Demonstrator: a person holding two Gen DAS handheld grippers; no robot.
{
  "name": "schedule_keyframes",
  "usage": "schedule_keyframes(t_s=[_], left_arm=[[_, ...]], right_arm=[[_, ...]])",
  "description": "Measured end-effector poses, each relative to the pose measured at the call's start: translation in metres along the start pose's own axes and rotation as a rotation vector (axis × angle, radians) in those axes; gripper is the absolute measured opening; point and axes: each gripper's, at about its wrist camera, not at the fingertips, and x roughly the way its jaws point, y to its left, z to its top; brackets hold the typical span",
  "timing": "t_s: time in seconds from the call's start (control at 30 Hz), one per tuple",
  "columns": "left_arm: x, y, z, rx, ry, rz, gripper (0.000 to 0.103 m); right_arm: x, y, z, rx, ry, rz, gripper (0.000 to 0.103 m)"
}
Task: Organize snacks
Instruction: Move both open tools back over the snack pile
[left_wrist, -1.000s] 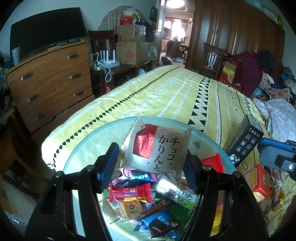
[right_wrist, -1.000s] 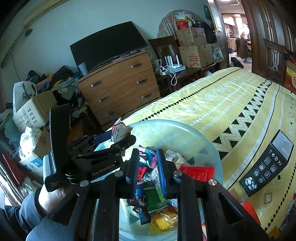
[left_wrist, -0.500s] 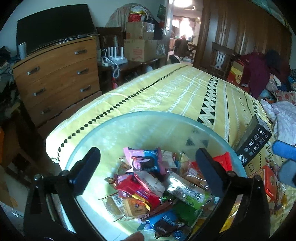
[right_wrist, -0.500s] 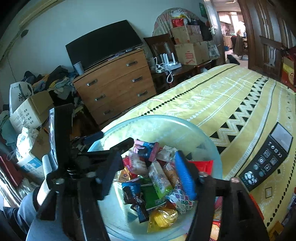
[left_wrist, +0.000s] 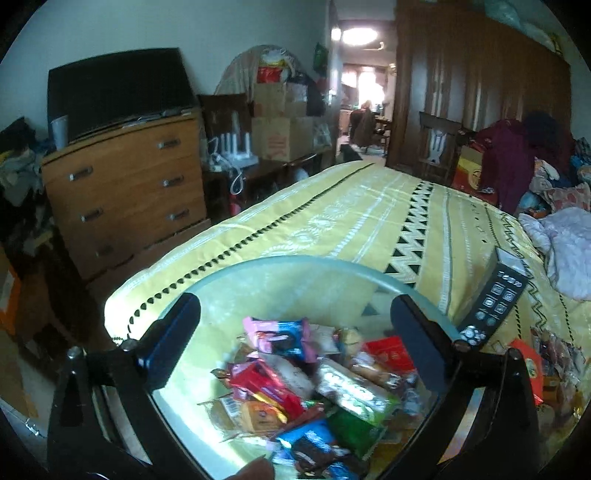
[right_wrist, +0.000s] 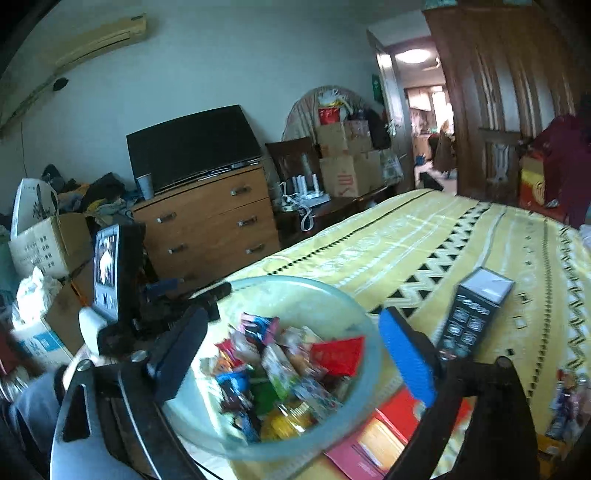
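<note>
- Left wrist: left gripper (left_wrist: 295, 339) apart, empty, over bowl (left_wrist: 288, 264) of snacks (left_wrist: 306, 384).
- Right gripper (right_wrist: 291, 354) apart, empty, above same bowl on bed (right_wrist: 424, 236).

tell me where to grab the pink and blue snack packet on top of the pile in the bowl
Pinch the pink and blue packet across its short width, near the pink crimped end, coming straight down from above. It lies roughly flat on top of the heap, near the far side of the glass bowl, so its upper face is exposed, while the bowl wall and neighbouring wrappers block a sideways approach. The open left gripper is already nearest.
</note>
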Motion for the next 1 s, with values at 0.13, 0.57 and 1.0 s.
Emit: schedule_keyframes(t_s=[0.13, 0.57, 1.0], left_arm=[[-0.012, -0.023, 0.000, 0.029, -0.019, -0.041, 0.103], [-0.050, -0.112, -0.008, 0.146, -0.050, -0.189, 0.103], [-0.101, -0.264, -0.067, 0.383, 0.008, -0.560, 0.103]], right_arm=[[-0.046, -0.007, -0.013, -0.035, -0.062, -0.108, 0.103], [-0.147, -0.085, -0.088, 0.114, -0.019, -0.438, 0.103], [-0.225, -0.223, -0.199, 0.482, 0.138, -0.576, 0.090]])
